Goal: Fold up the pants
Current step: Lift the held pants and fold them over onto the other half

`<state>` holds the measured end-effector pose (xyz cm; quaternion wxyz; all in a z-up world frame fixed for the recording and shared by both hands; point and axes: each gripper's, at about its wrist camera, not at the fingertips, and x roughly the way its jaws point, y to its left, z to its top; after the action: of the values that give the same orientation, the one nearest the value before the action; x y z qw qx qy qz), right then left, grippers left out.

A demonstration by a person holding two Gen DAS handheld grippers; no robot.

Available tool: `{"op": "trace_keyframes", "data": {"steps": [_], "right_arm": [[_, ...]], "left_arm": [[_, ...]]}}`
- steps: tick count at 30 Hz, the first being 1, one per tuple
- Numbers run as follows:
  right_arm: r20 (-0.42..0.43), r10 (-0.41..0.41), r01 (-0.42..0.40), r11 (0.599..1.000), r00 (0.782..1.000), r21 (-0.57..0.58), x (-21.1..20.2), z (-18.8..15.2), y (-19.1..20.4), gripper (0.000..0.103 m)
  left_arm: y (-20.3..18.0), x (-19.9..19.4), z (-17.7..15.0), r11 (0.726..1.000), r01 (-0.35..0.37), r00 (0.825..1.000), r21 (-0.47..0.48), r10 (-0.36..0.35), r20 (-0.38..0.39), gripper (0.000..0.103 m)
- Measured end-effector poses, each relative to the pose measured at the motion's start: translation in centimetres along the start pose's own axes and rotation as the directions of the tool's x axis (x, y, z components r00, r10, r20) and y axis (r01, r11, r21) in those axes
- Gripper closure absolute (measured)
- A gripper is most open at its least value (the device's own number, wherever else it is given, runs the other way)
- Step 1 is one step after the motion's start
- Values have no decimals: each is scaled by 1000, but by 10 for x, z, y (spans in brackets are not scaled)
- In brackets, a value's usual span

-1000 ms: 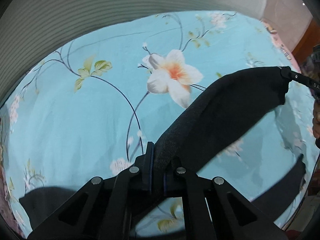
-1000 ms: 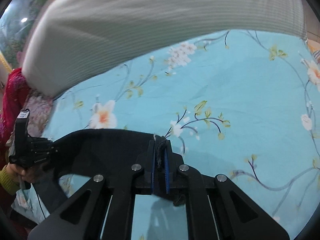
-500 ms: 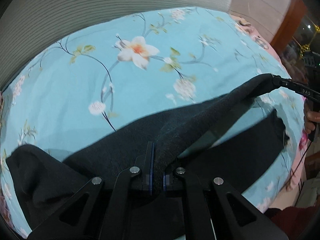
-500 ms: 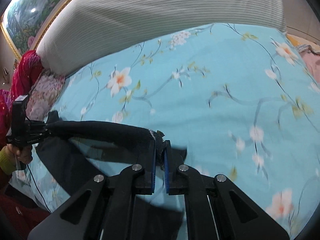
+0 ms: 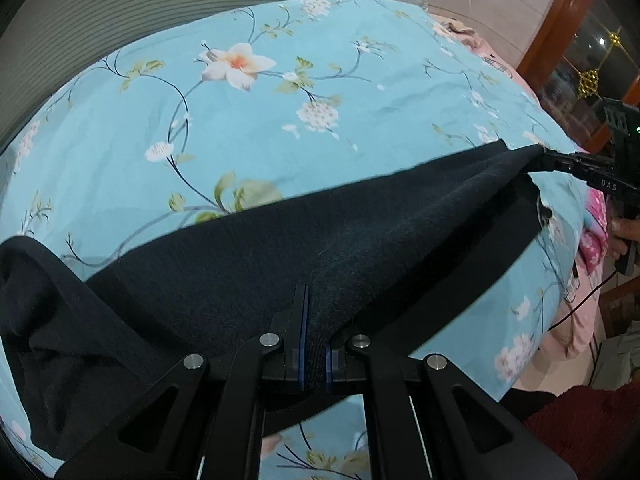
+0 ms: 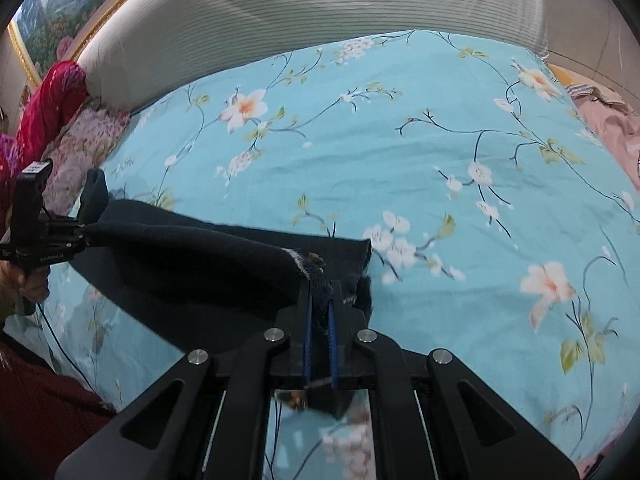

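Dark navy pants (image 5: 320,236) lie stretched across a blue floral bed sheet (image 5: 280,120). My left gripper (image 5: 314,336) is shut on one edge of the pants. My right gripper (image 6: 319,304) is shut on the other end of that edge, near a white label. The fabric (image 6: 192,256) spans taut between them. Each gripper shows in the other's view: the right gripper (image 5: 560,162) at far right, the left gripper (image 6: 76,236) at far left. A loose part of the pants (image 5: 44,308) bunches at lower left.
A grey ribbed headboard (image 6: 300,16) runs along the far side of the bed. Pink bedding (image 5: 592,240) hangs at the right bed edge, with a wooden cabinet (image 5: 580,48) beyond. A red and floral pillow (image 6: 60,120) lies at the left.
Both grippers have pulled back toward the near bed edge and lowered the pants. The fabric, lifted clear of the sheet one second ago, now lies spread on the sheet.
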<state>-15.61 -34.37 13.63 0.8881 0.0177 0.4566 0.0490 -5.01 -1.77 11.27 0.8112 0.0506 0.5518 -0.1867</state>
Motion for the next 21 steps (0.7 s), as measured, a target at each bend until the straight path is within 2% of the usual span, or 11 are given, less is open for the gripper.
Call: {"op": "trace_keyframes", "data": {"steps": [7, 13, 18, 20, 21], "right_arm": [[-28, -27, 26, 999, 999, -26, -6, -23, 11, 96], [-87, -60, 56, 998, 994, -38, 1, -43, 15, 96], [-166, -98, 95, 995, 981, -27, 14, -56, 13, 95], [-186, -135, 133, 991, 973, -24, 15, -57, 13, 91], [-190, -147, 147, 989, 971, -17, 13, -57, 13, 90]], "left_arm": [[-2, 7, -21, 1000, 10, 1000, 16, -10, -7, 99], [-5, 17, -34, 1000, 16, 999, 22, -15, -35, 98], [-4, 28, -45, 1000, 8, 996, 5, -7, -89, 87], [-1, 28, -48, 1000, 17, 995, -19, -19, -97, 83], [1, 25, -50, 999, 14, 995, -31, -17, -94, 77]]}}
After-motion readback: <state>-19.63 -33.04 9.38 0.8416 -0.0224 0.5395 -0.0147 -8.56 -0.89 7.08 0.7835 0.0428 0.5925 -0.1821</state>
